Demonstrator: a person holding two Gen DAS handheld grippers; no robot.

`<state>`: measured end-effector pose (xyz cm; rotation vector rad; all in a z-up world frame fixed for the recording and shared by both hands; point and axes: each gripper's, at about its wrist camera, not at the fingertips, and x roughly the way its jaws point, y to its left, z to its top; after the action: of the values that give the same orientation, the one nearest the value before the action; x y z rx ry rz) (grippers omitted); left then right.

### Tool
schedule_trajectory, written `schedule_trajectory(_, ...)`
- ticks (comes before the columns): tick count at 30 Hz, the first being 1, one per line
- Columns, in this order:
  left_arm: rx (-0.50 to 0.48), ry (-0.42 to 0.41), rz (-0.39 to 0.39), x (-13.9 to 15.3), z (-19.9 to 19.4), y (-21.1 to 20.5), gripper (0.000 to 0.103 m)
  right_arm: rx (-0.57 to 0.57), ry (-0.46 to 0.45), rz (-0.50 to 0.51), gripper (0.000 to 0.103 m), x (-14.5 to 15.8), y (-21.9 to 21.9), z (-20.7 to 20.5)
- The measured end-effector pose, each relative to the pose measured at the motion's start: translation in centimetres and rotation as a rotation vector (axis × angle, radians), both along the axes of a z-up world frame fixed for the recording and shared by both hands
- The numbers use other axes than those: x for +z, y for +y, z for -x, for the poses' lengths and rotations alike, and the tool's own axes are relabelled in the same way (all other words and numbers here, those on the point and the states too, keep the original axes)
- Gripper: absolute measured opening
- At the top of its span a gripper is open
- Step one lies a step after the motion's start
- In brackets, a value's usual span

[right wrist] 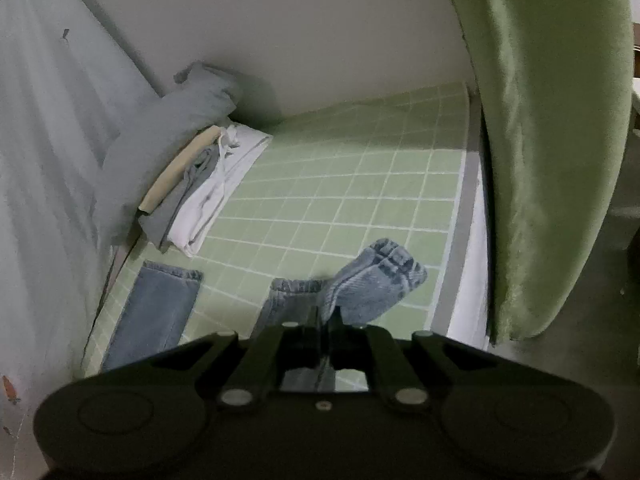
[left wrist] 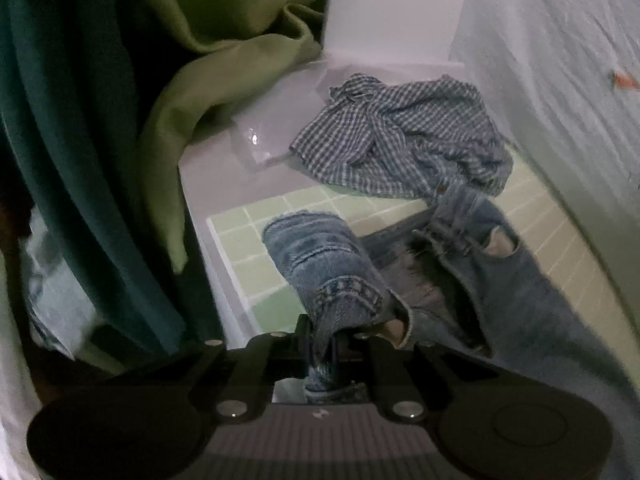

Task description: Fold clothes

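Both claws are closed on denim. In the left wrist view, the left gripper (left wrist: 322,340) sits at the bottom centre of the frame, its jaws pinched on a bunched waistband fold of the jeans (left wrist: 500,288). In the right wrist view, the right gripper (right wrist: 326,330) sits at the bottom centre too, clamped on a lifted trouser hem (right wrist: 376,276) that fans up and to the right of the fingers.

The rest of the jeans spreads across the lower right of the left view, lying on a green gridded mat (left wrist: 240,256). In the right view, the other trouser leg (right wrist: 156,308) lies flat at the lower left, apart from the claw.

What could go wrong, as a judgement: each claw holds only a narrow pinch of thick cloth, so the heavy denim may slide out if the two pull apart or lift quickly. The hanging leg could drag and twist, spoiling the fold.

A crumpled checked shirt (left wrist: 400,140) lies at the centre right of the left view, touching the top of the jeans; moving the denim might drag it along. A green curtain (left wrist: 224,80) hangs in the upper left. A stack of folded clothes (right wrist: 200,192) rests at the centre left of the right view, near the flat leg, and could be knocked.
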<state>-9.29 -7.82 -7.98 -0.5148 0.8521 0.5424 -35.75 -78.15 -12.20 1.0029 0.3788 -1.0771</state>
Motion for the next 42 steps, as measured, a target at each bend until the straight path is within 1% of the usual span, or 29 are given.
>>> schedule_trajectory(3, -0.013, -0.083, -0.004, 3.2, -0.4, -0.6, 0.011, -0.018, -0.11, -0.016, 0.004, 0.8, -0.7, -0.5)
schedule_trajectory(4, -0.023, -0.112, -0.003, 4.2, -0.8, -0.8, 0.011, -0.007, -0.14, 0.002, 0.004, 1.6, -0.8, -1.0)
schedule_trajectory(5, -0.036, -0.139, 0.0, 5.3, -1.2, -1.0, 0.011, 0.014, -0.153, 0.033, 0.004, 2.4, -0.8, -1.6)
schedule_trajectory(6, -0.036, -0.155, 0.007, 5.5, -1.6, -1.1, 0.011, 0.041, -0.151, 0.073, 0.004, 3.2, -0.8, -2.4)
schedule_trajectory(7, -0.03, -0.165, 0.018, 5.5, -2.1, -1.0, 0.011, 0.071, -0.142, 0.115, 0.004, 4.0, -0.8, -3.2)
schedule_trajectory(8, -0.023, -0.163, 0.026, 5.1, -2.6, -1.0, 0.011, 0.103, -0.114, 0.156, 0.004, 4.6, -0.8, -4.0)
schedule_trajectory(10, -0.008, -0.14, 0.044, 3.9, -3.2, -1.1, 0.011, 0.144, -0.052, 0.197, 0.004, 4.8, -0.9, -5.8)
schedule_trajectory(12, -0.014, -0.126, 0.057, 3.1, -3.5, -1.1, 0.011, 0.134, -0.056, 0.199, 0.004, 4.7, -0.8, -6.6)
schedule_trajectory(15, -0.008, -0.104, 0.052, 2.3, -4.3, -1.2, 0.011, 0.122, -0.047, 0.211, 0.004, 4.6, -0.6, -7.8)
schedule_trajectory(17, -0.004, -0.115, 0.07, 2.2, -5.1, -1.2, 0.011, 0.122, -0.034, 0.217, 0.004, 4.8, -0.9, -9.0)
schedule_trajectory(20, -0.028, -0.143, 0.062, 2.6, -7.6, -2.2, 0.011, 0.135, -0.035, 0.226, 0.004, 5.2, -1.7, -11.3)
schedule_trajectory(22, -0.054, -0.154, 0.059, 2.7, -10.1, -3.1, 0.011, 0.147, -0.028, 0.24, 0.004, 5.6, -2.4, -13.7)
schedule_trajectory(24, -0.075, -0.173, 0.076, 2.5, -13.1, -3.6, 0.011, 0.167, -0.016, 0.251, 0.004, 6.0, -3.6, -16.9)
schedule_trajectory(25, -0.087, -0.187, 0.084, 2.4, -14.9, -4.0, 0.011, 0.177, -0.016, 0.253, 0.004, 6.2, -4.4, -18.9)
schedule_trajectory(28, -0.131, -0.233, 0.062, 2.2, -20.7, -5.2, 0.013, 0.226, -0.04, 0.252, 0.004, 6.5, -7.2, -26.2)
schedule_trajectory(29, -0.136, -0.241, 0.056, 2.5, -22.5, -5.3, 0.017, 0.258, -0.052, 0.251, 0.004, 6.5, -8.1, -28.9)
schedule_trajectory(30, -0.136, -0.216, 0.049, 2.6, -24.0, -5.5, 0.026, 0.294, -0.06, 0.25, 0.007, 6.6, -8.9, -31.4)
schedule_trajectory(31, -0.134, -0.177, 0.042, 2.5, -25.5, -5.7, 0.03, 0.338, -0.057, 0.248, 0.028, 6.6, -9.5, -33.8)
schedule_trajectory(32, -0.134, -0.143, 0.043, 2.4, -26.4, -5.9, 0.037, 0.373, -0.049, 0.247, 0.046, 6.6, -10.0, -35.7)
schedule_trajectory(33, -0.138, -0.127, 0.042, 2.1, -26.3, -6.2, 0.043, 0.388, -0.027, 0.246, 0.069, 6.5, -9.9, -36.7)
schedule_trajectory(34, -0.142, -0.118, 0.037, 1.6, -26.0, -6.5, 0.046, 0.401, -0.009, 0.245, 0.071, 6.2, -9.8, -37.3)
schedule_trajectory(36, -0.152, -0.097, -0.003, 0.5, -24.3, -6.9, 0.06, 0.411, 0.025, 0.222, 0.071, 4.9, -9.3, -36.6)
schedule_trajectory(37, -0.158, -0.082, -0.013, -0.1, -23.4, -7.0, 0.061, 0.412, 0.053, 0.203, 0.071, 4.0, -9.0, -36.0)
schedule_trajectory(39, -0.169, -0.047, -0.021, -1.1, -21.8, -7.0, 0.061, 0.389, 0.136, 0.158, 0.071, 1.8, -8.6, -33.9)
schedule_trajectory(41, -0.175, -0.033, -0.028, -1.6, -20.7, -7.3, 0.061, 0.361, 0.217, 0.112, 0.071, -0.4, -8.2, -31.9)
schedule_trajectory(42, -0.177, -0.032, -0.038, -1.6, -20.2, -7.4, 0.062, 0.346, 0.237, 0.086, 0.071, -1.3, -8.1, -31.2)
